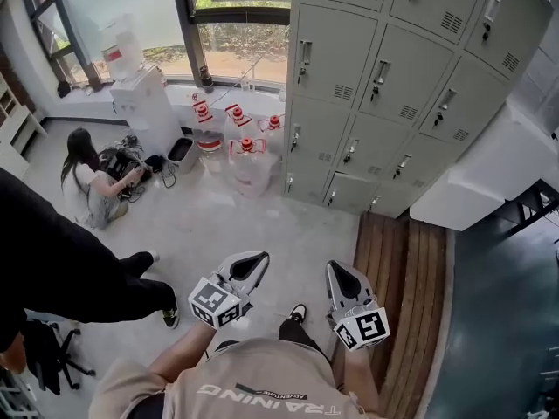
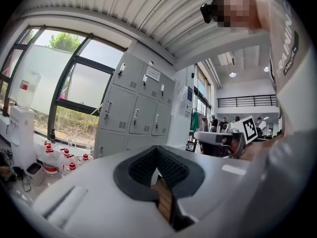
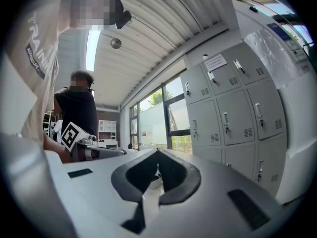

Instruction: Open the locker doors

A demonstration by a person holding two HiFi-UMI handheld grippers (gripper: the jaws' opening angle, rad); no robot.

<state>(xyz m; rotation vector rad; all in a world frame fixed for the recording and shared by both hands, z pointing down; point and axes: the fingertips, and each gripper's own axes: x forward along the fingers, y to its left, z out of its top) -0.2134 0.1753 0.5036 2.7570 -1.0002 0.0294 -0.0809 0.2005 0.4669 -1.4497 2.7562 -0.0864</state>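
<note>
Well short of grey lockers [image 1: 393,77], all shut, left gripper [image 1: 253,264] clenched and empty, right gripper [image 1: 339,278] clenched and empty

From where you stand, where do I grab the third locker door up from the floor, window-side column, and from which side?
Take the upright handle at the window-side edge of that door. Its slim vertical bar appears to stand off the panel, so come straight at the front, jaws level, one either side. The left gripper and right gripper are shut; open one first.
</note>
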